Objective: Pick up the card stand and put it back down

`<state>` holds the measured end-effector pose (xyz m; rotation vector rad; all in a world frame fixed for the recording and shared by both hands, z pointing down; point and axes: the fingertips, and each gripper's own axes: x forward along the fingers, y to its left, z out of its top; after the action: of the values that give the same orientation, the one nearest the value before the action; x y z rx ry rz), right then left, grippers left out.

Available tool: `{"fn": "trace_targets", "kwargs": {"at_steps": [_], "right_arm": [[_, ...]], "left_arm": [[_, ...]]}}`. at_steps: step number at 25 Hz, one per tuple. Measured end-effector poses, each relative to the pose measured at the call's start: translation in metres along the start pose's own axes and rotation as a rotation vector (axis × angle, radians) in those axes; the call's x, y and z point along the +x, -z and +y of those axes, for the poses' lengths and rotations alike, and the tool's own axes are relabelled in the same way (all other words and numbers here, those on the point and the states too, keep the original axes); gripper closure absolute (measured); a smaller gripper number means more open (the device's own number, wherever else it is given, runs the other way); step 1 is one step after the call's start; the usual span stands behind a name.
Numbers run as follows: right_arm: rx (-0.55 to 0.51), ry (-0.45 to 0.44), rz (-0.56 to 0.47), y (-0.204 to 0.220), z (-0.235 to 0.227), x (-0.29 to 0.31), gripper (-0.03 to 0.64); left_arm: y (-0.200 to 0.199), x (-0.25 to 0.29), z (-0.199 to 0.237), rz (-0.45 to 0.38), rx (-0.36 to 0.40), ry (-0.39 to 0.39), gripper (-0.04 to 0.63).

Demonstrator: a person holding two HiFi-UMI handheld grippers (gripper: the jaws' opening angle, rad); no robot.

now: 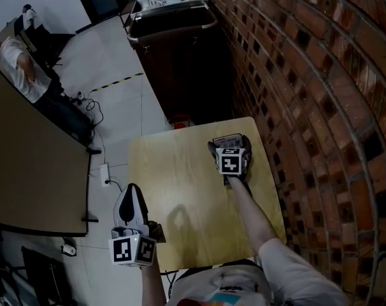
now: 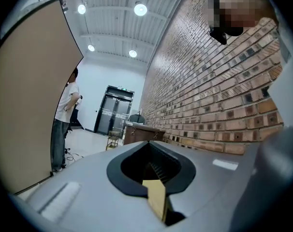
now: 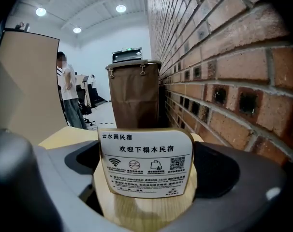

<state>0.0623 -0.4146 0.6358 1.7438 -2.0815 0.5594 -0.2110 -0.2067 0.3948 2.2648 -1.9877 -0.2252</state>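
Brick wall (image 1: 320, 75) flanks the wooden table (image 1: 180, 190); near its far right corner the right gripper (image 1: 230, 148) clamps the card stand (image 3: 145, 162); left gripper (image 1: 130, 194) closed, empty.

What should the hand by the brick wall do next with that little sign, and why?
Probably squeeze the right gripper onto the card stand. Its jaws already sit on either side of the stand, but a firm grip isn't evident, and it needs one before lifting.
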Motion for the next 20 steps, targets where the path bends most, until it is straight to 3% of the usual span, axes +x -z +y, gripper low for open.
{"fn": "trace_targets", "kwargs": {"at_steps": [14,20], "right_arm": [[-0.052,-0.008,-0.100,-0.009,-0.004,-0.026,0.058],[-0.081,-0.035,-0.220,-0.037,0.011,-0.073,0.058]], "left_arm": [[0.007,0.009,-0.008,0.004,-0.010,0.028,0.591],[-0.002,-0.001,-0.006,-0.025,-0.012,0.032,0.591]]}}
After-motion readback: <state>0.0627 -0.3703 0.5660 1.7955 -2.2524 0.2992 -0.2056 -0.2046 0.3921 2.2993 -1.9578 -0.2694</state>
